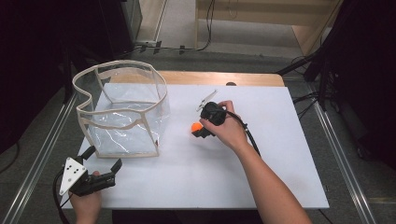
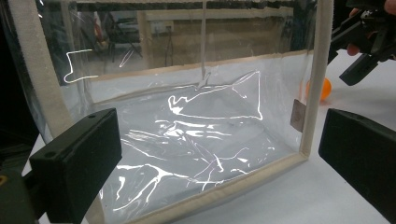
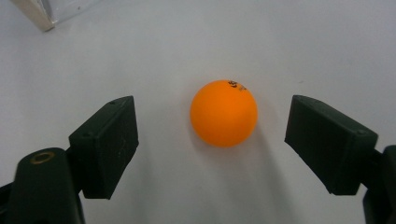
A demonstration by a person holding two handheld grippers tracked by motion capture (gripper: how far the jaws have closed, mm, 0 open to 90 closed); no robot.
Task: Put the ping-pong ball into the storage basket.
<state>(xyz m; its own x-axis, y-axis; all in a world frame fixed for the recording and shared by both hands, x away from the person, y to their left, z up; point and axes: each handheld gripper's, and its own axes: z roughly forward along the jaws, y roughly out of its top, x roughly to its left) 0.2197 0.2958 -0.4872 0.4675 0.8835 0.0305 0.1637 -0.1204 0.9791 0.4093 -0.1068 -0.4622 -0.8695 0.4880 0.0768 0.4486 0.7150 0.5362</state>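
An orange ping-pong ball (image 1: 196,126) (image 3: 223,113) rests on the white table top (image 1: 196,168). My right gripper (image 1: 201,130) (image 3: 210,140) hangs over it, open, one jaw on each side of the ball with gaps on both sides. A clear plastic bag with a beige fabric rim (image 1: 122,109) (image 2: 187,130) stands open at the left of the table. My left gripper (image 1: 102,158) (image 2: 219,158) is open just in front of the bag's near lower edge, with nothing between its jaws. Through the bag's corner, the left gripper view shows the ball (image 2: 322,88) and the right gripper (image 2: 364,46).
A wooden desk edge (image 1: 219,77) runs behind the white top. Metal rails (image 1: 42,154) flank the table on both sides. Cables (image 1: 308,98) lie on the floor at the right. A black cable (image 1: 252,140) trails from the right gripper along the forearm.
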